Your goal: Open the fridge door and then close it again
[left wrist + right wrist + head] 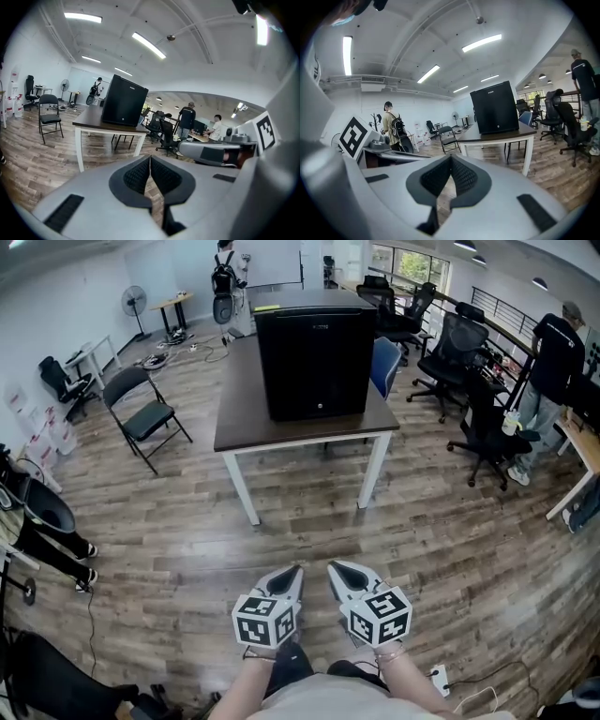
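Fridge [314, 357]: a black compact unit that stands upright on the brown top of the white-legged table [242, 413], set toward the table's near edge and right of its centre. Its longest dimension appears to be its height, which runs vertically. The flat front face, with a small mark low at its centre, points toward you, and the door lies closed and flush with the body. You stand on the wood floor [187, 549], well apart from the table, so neither tool touches the fridge. Your left gripper [294, 572] is held low in front of you with its tip aimed at the table; its own view shows the two dark ribbed pads pressed together with nothing between them, and the fridge [124, 101] lies ahead, left of the jaw line. Your right gripper [335, 570] sits just beside the left one, roughly parallel to it and also closed on nothing; in its own view the fridge [494, 108] lies ahead to the right. A black folding chair [145, 413] stands left of the table, and a blue chair [384, 367] stands behind the table's right side.
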Demonstrator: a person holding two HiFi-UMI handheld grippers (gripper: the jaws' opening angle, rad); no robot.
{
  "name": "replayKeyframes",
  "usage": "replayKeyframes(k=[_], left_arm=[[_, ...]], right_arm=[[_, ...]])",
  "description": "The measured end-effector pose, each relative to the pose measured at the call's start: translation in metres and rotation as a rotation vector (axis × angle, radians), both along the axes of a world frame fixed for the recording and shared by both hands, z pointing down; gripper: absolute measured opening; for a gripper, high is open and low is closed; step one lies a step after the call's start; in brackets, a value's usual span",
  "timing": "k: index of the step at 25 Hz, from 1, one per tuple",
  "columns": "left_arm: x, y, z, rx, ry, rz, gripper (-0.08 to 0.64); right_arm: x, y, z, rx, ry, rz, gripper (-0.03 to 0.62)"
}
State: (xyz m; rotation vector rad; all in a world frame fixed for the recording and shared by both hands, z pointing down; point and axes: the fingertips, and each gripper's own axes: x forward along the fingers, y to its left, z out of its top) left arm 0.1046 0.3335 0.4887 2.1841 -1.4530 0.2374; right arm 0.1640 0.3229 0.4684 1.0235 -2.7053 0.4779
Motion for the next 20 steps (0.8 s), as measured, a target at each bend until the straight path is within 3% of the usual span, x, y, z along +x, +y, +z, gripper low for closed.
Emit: replayKeyframes(k=[20], left_arm=[[-0.138,-0.244,-0.023,0.057,-0.011,0.082,0.008]], right_arm=[[-0.126,-0.239,-0.021,0.062,0.038,0.100,-0.002]])
